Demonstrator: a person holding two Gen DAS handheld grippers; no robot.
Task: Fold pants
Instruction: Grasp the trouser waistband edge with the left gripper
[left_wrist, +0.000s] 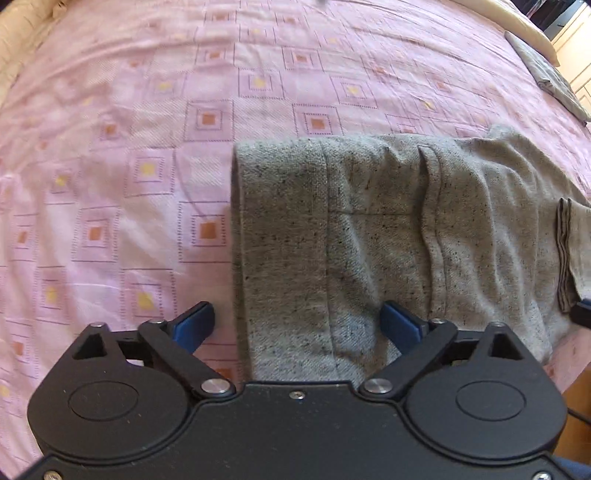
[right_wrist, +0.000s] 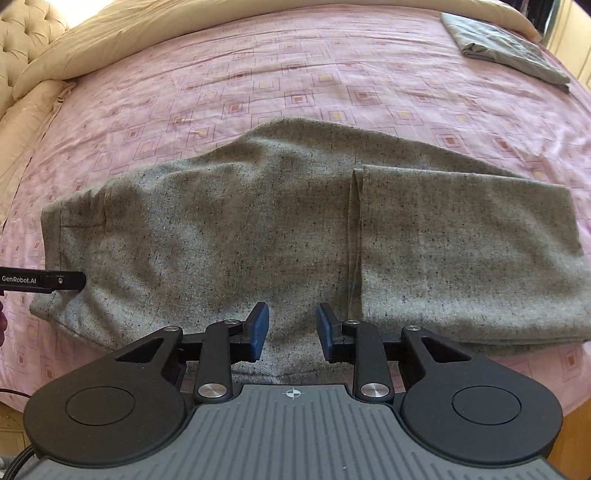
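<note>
Left wrist view: low over the near bed edge, facing across the pink bedspread (left_wrist: 110, 155), close above the waistband end of the grey pants (left_wrist: 369, 221), which fill 3 o'clock. Right wrist view: further right, slightly higher, same heading; pants (right_wrist: 258, 229) span centre. Shared: the pants, the folded cloth (right_wrist: 506, 48) at 1 o'clock, and the left gripper (right_wrist: 79, 282) at 9 o'clock.

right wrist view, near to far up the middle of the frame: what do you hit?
right gripper (open) → grey pants → pink patterned bedspread → beige duvet at the far edge.
</note>
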